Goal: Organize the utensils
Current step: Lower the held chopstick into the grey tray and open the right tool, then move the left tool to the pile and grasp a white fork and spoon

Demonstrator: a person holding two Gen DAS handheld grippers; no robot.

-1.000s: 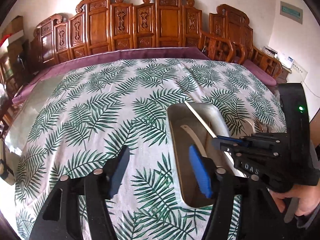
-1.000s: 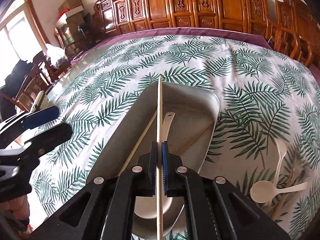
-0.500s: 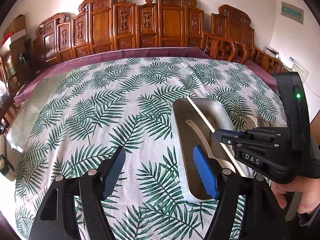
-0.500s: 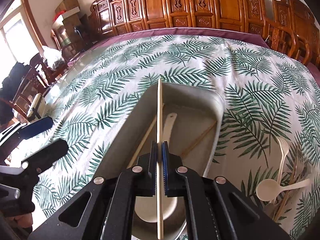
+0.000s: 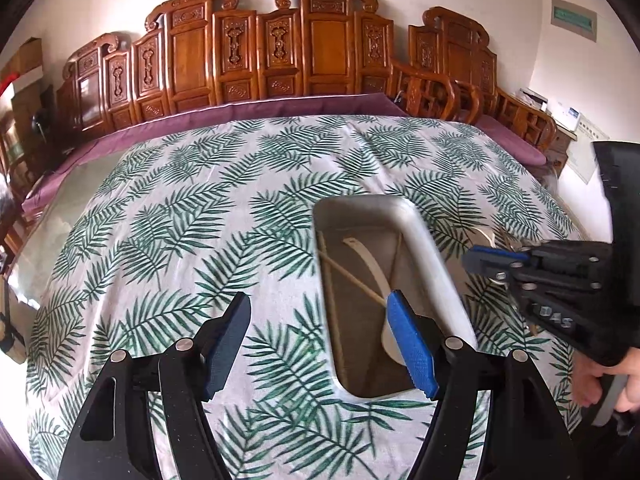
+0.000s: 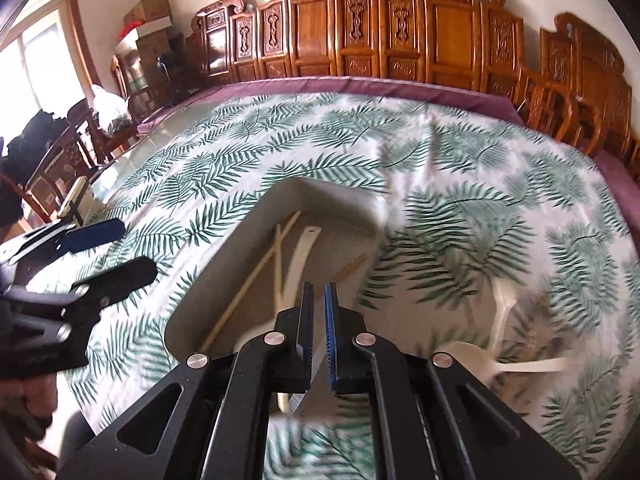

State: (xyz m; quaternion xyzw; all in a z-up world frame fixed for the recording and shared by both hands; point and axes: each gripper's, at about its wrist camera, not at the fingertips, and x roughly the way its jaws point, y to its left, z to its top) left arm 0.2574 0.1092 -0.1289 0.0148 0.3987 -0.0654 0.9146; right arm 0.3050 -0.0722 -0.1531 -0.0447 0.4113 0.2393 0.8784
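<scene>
A metal tray (image 5: 424, 240) (image 6: 240, 248) lies on the palm-leaf tablecloth. It holds wooden chopsticks (image 6: 256, 276) (image 5: 352, 278) and a cream spoon (image 5: 372, 264) (image 6: 302, 250). My right gripper (image 6: 319, 292) hangs over the tray's near end, jaws slightly parted and empty; it also shows in the left wrist view (image 5: 494, 258). My left gripper (image 5: 320, 320) is wide open and empty, left of the tray's near end. More cream spoons (image 6: 500, 312) and utensils lie on the cloth right of the tray.
Carved wooden chairs (image 5: 280, 60) line the table's far side. A purple undercloth (image 5: 240, 112) rims the far edge. Boxes and furniture (image 6: 148, 36) stand at the far left.
My right gripper let go of the chopstick, which now lies in the tray, and has swung to the right. The left gripper stays open and has barely moved.
</scene>
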